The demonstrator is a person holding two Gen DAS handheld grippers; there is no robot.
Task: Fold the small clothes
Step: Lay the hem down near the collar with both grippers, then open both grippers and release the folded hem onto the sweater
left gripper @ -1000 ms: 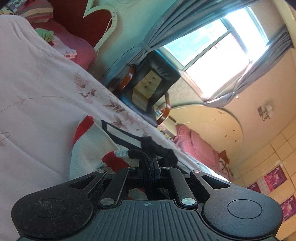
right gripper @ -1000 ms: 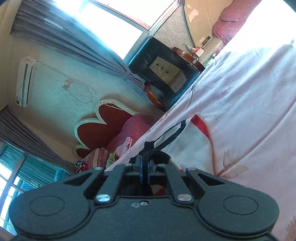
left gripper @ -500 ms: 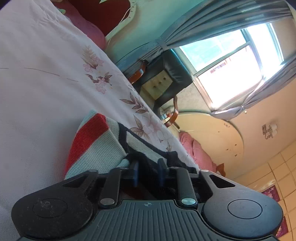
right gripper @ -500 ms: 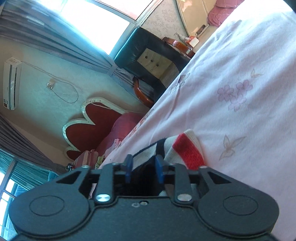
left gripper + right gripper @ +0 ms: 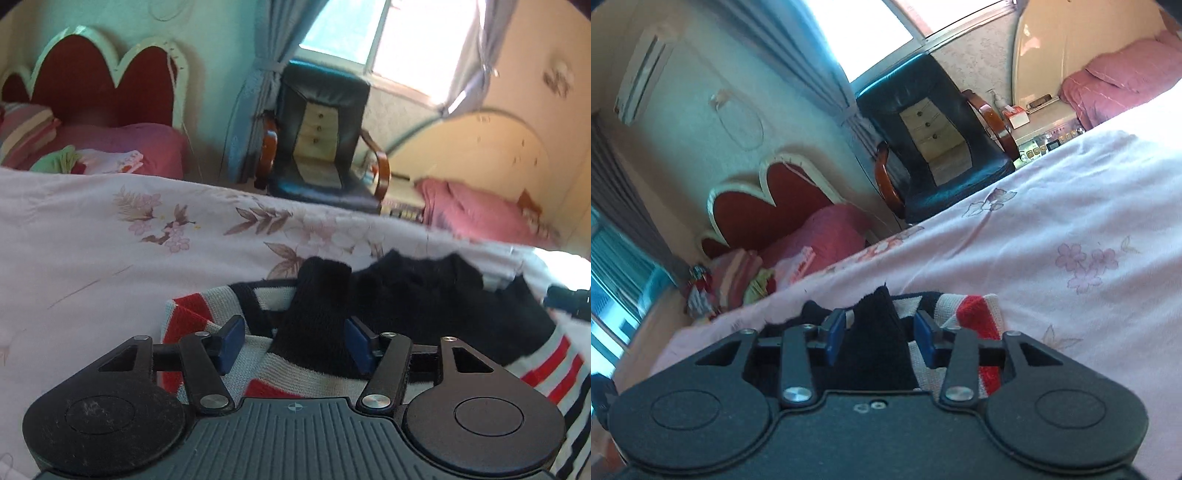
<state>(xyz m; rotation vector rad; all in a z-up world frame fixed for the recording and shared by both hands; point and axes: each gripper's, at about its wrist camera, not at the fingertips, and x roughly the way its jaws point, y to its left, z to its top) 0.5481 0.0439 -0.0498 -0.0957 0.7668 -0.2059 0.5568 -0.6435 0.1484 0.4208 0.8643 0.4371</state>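
A small knit garment [image 5: 424, 295], white with red and navy stripes and a black trim, lies on the pink floral bedsheet [image 5: 92, 251]. My left gripper [image 5: 291, 341] is open, its blue pads either side of a black fold of the garment without pinching it. In the right wrist view the same garment [image 5: 975, 306] lies just ahead, and my right gripper [image 5: 879, 334] is open too, with a black peak of cloth standing between its pads.
A black leather armchair [image 5: 321, 140] stands beyond the bed's far edge under the window. A red heart-shaped headboard [image 5: 92, 85] with pink pillows and folded clothes [image 5: 110, 158] is at the left. A second pink-covered bed [image 5: 480, 210] is at the right.
Both grippers were shut on the garment's black trim one second ago, have opened and let it down onto the sheet. Both cameras have levelled out close to the bed.
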